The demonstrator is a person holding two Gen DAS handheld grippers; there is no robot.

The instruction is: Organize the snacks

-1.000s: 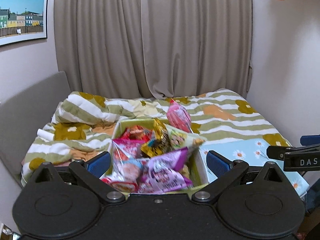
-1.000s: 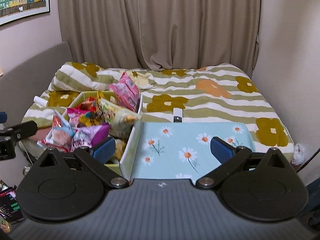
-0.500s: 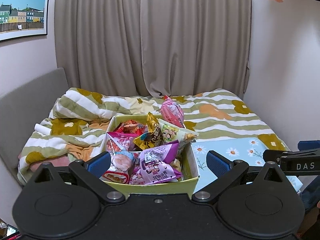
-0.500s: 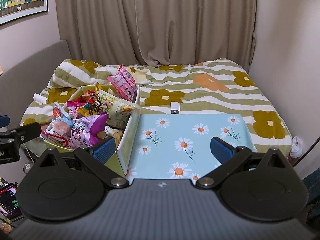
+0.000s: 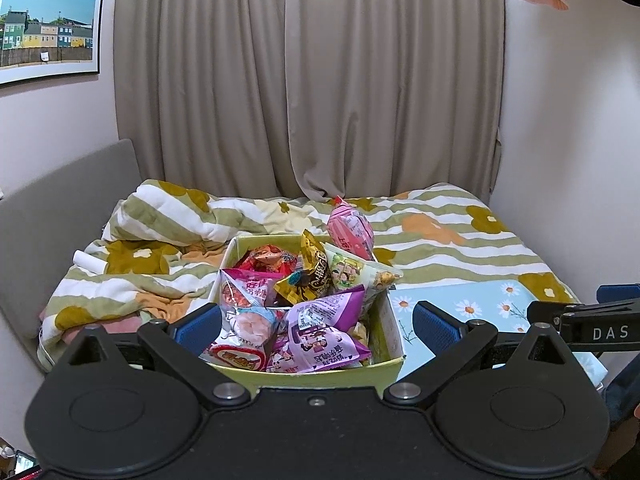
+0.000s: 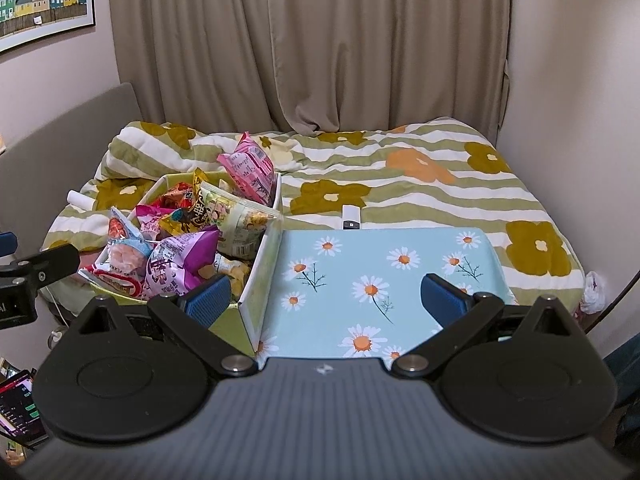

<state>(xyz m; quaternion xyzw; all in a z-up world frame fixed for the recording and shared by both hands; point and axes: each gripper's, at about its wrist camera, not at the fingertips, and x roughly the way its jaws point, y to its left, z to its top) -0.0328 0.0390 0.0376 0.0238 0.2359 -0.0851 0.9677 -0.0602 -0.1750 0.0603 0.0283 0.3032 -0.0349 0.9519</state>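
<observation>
A yellow-green box full of several snack bags sits on the bed; it also shows in the right wrist view. A purple bag lies on top at the front, and a pink bag stands at the far corner. A light blue daisy-print board lies right of the box. My left gripper is open and empty, held in front of the box. My right gripper is open and empty, above the board's near edge.
A striped flowered blanket covers the bed. A small white device lies behind the board. A grey headboard is at the left, curtains at the back, a wall at the right. A phone screen glows at bottom left.
Both grippers have pulled back and risen a little, so the box and board show more fully. Both stay open. Nothing on the bed has moved.
</observation>
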